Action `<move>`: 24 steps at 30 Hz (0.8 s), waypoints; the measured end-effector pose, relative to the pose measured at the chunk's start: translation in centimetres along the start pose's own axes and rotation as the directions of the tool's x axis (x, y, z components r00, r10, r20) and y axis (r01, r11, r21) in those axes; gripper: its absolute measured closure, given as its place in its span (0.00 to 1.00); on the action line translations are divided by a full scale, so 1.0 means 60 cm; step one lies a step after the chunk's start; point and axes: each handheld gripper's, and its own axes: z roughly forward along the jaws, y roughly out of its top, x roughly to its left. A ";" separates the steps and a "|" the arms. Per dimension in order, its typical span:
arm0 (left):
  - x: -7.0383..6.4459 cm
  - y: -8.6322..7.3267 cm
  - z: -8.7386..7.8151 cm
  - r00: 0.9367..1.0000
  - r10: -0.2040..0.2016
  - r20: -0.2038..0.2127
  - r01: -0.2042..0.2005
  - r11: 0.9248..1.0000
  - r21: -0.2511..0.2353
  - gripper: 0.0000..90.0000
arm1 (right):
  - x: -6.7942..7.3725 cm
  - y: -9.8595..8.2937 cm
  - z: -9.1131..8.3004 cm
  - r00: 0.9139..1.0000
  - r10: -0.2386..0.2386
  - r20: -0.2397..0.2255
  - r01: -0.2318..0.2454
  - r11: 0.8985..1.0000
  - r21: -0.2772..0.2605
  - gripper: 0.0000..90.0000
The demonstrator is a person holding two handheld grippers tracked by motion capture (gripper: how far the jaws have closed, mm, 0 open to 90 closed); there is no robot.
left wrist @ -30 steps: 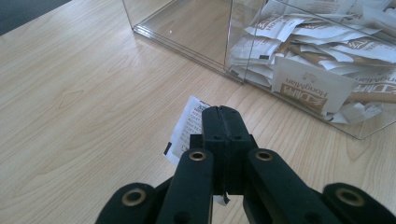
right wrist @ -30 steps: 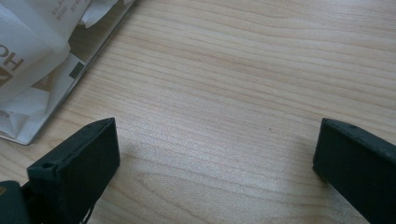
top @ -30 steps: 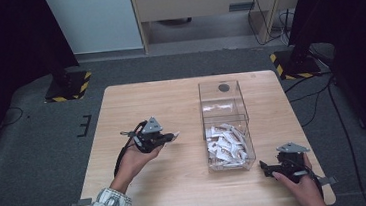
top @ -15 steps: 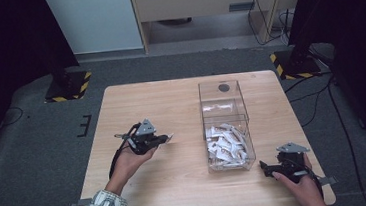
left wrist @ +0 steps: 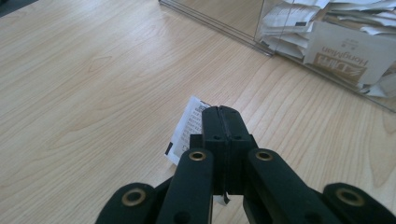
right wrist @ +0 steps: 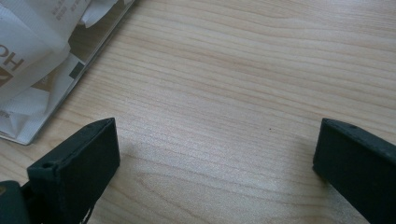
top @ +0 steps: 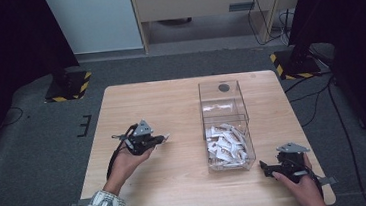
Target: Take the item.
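A clear plastic box [top: 225, 124] stands on the wooden table [top: 171, 104] right of centre, its near half heaped with white paper packets [top: 227, 143]. My left gripper [top: 161, 139] is held left of the box, jaws pressed together on one white printed packet [left wrist: 188, 126] that sticks out past them. The box wall and its packets [left wrist: 341, 51] lie ahead of it in the left gripper view. My right gripper [top: 264, 166] rests near the table's front right corner, just beside the box's near corner. Its jaws stand wide apart over bare wood [right wrist: 224, 116], with the box's packets [right wrist: 32, 56] at left.
The box's far half has a dark round mark [top: 224, 87] and one loose packet [top: 219, 107]. Beyond the table are grey carpet, a cabinet [top: 202, 1] and two stands with yellow-black striped bases [top: 66, 85] [top: 293, 61].
My left gripper has drawn back toward the left and slightly nearer, carrying the packet away from the box. The right gripper has stayed put.
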 end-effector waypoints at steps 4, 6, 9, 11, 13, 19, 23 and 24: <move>0.003 -0.005 0.001 1.000 -0.001 -0.007 0.001 1.000 0.007 1.00 | 0.000 0.000 0.000 1.000 0.000 0.000 0.000 1.000 0.000 0.01; 0.005 -0.008 0.002 1.000 -0.005 -0.011 0.005 1.000 0.010 1.00 | 0.000 0.000 0.000 1.000 0.000 -0.001 0.000 1.000 0.000 0.01; 0.008 -0.013 0.005 1.000 -0.004 -0.015 0.004 1.000 0.021 1.00 | 0.000 0.000 0.000 1.000 -0.002 0.001 0.002 1.000 -0.002 0.01; 0.009 -0.017 0.006 1.000 -0.007 -0.016 0.007 1.000 0.025 1.00 | 0.000 0.000 0.000 1.000 0.000 0.000 0.000 1.000 0.000 0.01; 0.010 -0.019 0.006 1.000 -0.010 -0.017 0.010 1.000 0.025 1.00 | 0.000 0.000 0.000 1.000 0.000 0.000 0.000 1.000 -0.001 0.01; 0.012 -0.024 0.008 1.000 -0.014 -0.025 0.015 0.999 0.029 1.00 | 0.000 0.000 0.000 1.000 -0.002 0.000 0.002 1.000 -0.001 0.01; 0.012 -0.027 0.014 1.000 -0.018 -0.023 0.019 0.999 0.031 1.00 | 0.000 0.000 0.000 1.000 -0.002 -0.001 0.002 1.000 -0.001 0.01; 0.012 -0.028 0.016 1.000 -0.018 -0.022 0.019 0.999 0.032 1.00 | 0.000 0.000 0.000 1.000 -0.002 0.001 0.002 1.000 -0.002 0.01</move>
